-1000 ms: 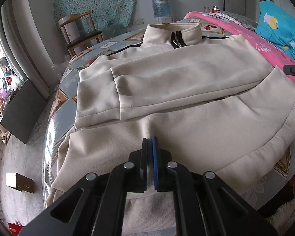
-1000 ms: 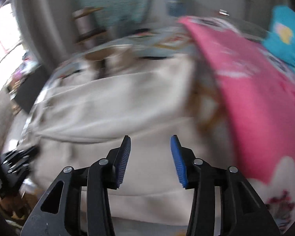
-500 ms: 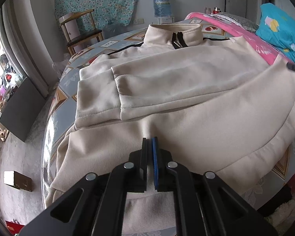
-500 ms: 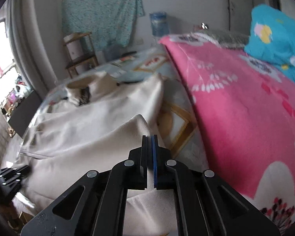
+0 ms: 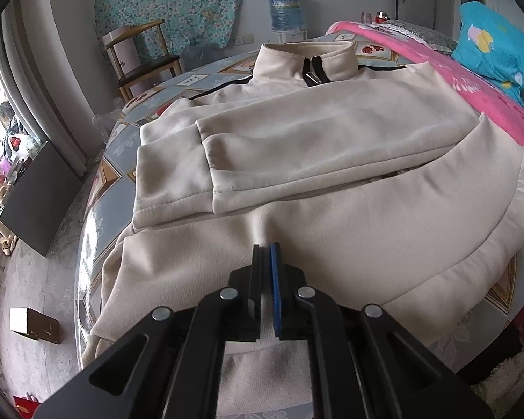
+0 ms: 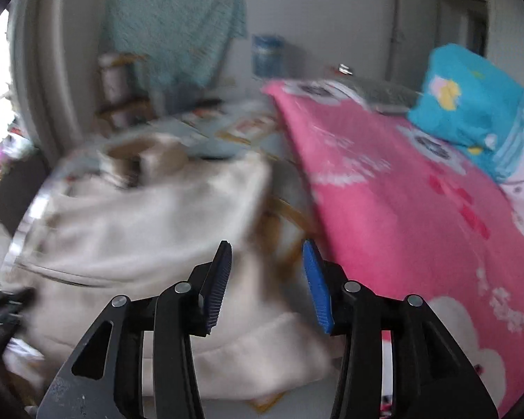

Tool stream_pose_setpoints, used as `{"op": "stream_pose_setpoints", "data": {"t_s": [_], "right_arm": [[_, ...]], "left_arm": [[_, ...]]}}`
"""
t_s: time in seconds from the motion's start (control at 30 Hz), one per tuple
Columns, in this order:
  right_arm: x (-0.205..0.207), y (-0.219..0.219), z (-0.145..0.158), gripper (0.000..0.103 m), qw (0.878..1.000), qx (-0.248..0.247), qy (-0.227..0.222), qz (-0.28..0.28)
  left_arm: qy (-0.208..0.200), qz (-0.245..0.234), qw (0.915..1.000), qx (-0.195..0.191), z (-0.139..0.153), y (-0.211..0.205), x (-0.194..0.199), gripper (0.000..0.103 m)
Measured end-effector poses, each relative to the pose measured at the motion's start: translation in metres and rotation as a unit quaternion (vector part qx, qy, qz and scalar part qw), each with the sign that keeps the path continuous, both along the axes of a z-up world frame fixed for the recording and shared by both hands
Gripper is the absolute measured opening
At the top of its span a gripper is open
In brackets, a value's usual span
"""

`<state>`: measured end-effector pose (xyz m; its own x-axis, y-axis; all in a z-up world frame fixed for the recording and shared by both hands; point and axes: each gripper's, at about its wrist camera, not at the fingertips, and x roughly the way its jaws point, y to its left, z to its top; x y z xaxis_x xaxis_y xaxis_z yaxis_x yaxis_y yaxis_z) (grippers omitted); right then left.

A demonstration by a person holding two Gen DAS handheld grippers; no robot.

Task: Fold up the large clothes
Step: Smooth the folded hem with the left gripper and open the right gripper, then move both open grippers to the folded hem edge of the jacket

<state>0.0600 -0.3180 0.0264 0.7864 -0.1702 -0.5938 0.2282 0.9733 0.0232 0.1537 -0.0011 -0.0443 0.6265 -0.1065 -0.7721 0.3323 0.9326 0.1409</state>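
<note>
The cream fleece zip-collar jacket (image 5: 332,160) lies spread on a round table with a glossy patterned cloth (image 5: 104,160), sleeves folded across its chest. The left gripper (image 5: 266,289) points steeply down at the near hem, its jaws clenched on a pinch of the jacket's fabric. The right gripper (image 6: 267,279), tilted down over the jacket's right edge, has its jaws opening, with nothing pressed between the pads. A pink floral blanket (image 6: 401,209) lies beside the table, with a turquoise pillow (image 6: 471,104) on it, and a wooden chair (image 5: 143,59) stands behind.
</note>
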Motion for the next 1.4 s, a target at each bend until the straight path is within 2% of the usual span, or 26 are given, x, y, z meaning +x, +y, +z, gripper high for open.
{"op": "stream_pose_setpoints", "data": {"t_s": [0.1, 0.17, 0.23, 0.3, 0.33, 0.37, 0.47, 0.53, 0.63, 0.67, 0.7, 0.87, 0.97, 1.07, 1.1, 1.17, 1.23, 1.3, 1.33, 1.4], "right_arm": [[0.012, 0.042, -0.005, 0.042, 0.992, 0.057, 0.016, 0.111], [0.028, 0.087, -0.023, 0.03, 0.976, 0.072, 0.058, 0.2], [0.04, 0.129, -0.045, 0.02, 0.957, 0.065, 0.098, 0.266], [0.055, 0.156, -0.071, 0.008, 0.943, 0.06, 0.136, 0.298], [0.06, 0.161, -0.079, 0.005, 0.941, 0.056, 0.148, 0.298], [0.064, 0.163, -0.084, 0.005, 0.943, 0.054, 0.137, 0.298], [0.075, 0.162, -0.081, 0.003, 0.946, 0.057, 0.137, 0.288], [0.076, 0.162, -0.083, 0.003, 0.947, 0.054, 0.138, 0.284], [0.074, 0.16, -0.085, 0.003, 0.949, 0.062, 0.134, 0.279], [0.075, 0.16, -0.085, 0.003, 0.949, 0.065, 0.134, 0.278], [0.076, 0.16, -0.085, 0.003, 0.949, 0.069, 0.134, 0.277], [0.073, 0.158, -0.08, 0.003, 0.949, 0.069, 0.133, 0.276], [0.072, 0.157, -0.08, 0.003, 0.95, 0.073, 0.131, 0.275], [0.071, 0.157, -0.08, 0.003, 0.95, 0.071, 0.129, 0.275], [0.071, 0.157, -0.08, 0.003, 0.95, 0.071, 0.129, 0.275], [0.072, 0.155, -0.08, 0.003, 0.95, 0.078, 0.127, 0.274], [0.075, 0.148, -0.08, 0.002, 0.947, 0.097, 0.131, 0.276], [0.075, 0.132, -0.076, 0.002, 0.95, 0.109, 0.127, 0.262], [0.073, 0.121, -0.075, 0.005, 0.955, 0.111, 0.125, 0.246], [0.068, 0.087, -0.071, 0.007, 0.969, 0.099, 0.125, 0.186]], "left_arm": [[-0.003, 0.0, 1.0, -0.002, 0.0, 0.0, -0.001, 0.005], [-0.003, 0.001, 1.0, -0.006, 0.0, 0.001, -0.001, 0.005], [0.0, 0.007, 0.9997, -0.022, 0.0, 0.005, 0.0, 0.005], [0.001, 0.01, 0.9991, -0.041, 0.0, 0.009, 0.0, 0.005], [0.003, 0.011, 0.9986, -0.051, 0.0, 0.012, 0.001, 0.007], [0.007, 0.012, 0.9978, -0.065, 0.001, 0.016, 0.0, 0.008], [0.001, 0.01, 0.994, -0.109, 0.014, 0.035, -0.009, 0.009], [-0.004, 0.021, 0.9954, -0.093, 0.015, 0.044, -0.013, 0.009], [0.012, 0.071, 0.9962, -0.049, 0.0, 0.064, -0.008, 0.009], [0.009, 0.083, 0.9939, -0.072, -0.001, 0.079, -0.008, 0.009], [0.011, 0.098, 0.9925, -0.072, 0.0, 0.086, -0.007, 0.009], [-0.003, 0.165, 0.9856, -0.037, 0.005, 0.119, -0.002, 0.009], [-0.007, 0.176, 0.982, -0.067, 0.013, 0.134, -0.002, 0.008], [-0.037, 0.143, 0.9828, -0.111, 0.034, 0.125, -0.011, 0.008], [-0.04, 0.115, 0.9844, -0.126, 0.04, 0.112, -0.013, 0.008], [-0.022, 0.077, 0.9869, -0.14, 0.037, 0.088, -0.008, 0.008], [0.014, 0.056, 0.9902, -0.127, 0.022, 0.066, -0.001, 0.009], [0.037, 0.06, 0.9932, -0.093, 0.004, 0.054, 0.007, 0.009], [0.027, 0.062, 0.9935, -0.091, 0.003, 0.053, 0.005, 0.009], [0.033, 0.062, 0.993, -0.096, 0.004, 0.054, 0.007, 0.009]]}}
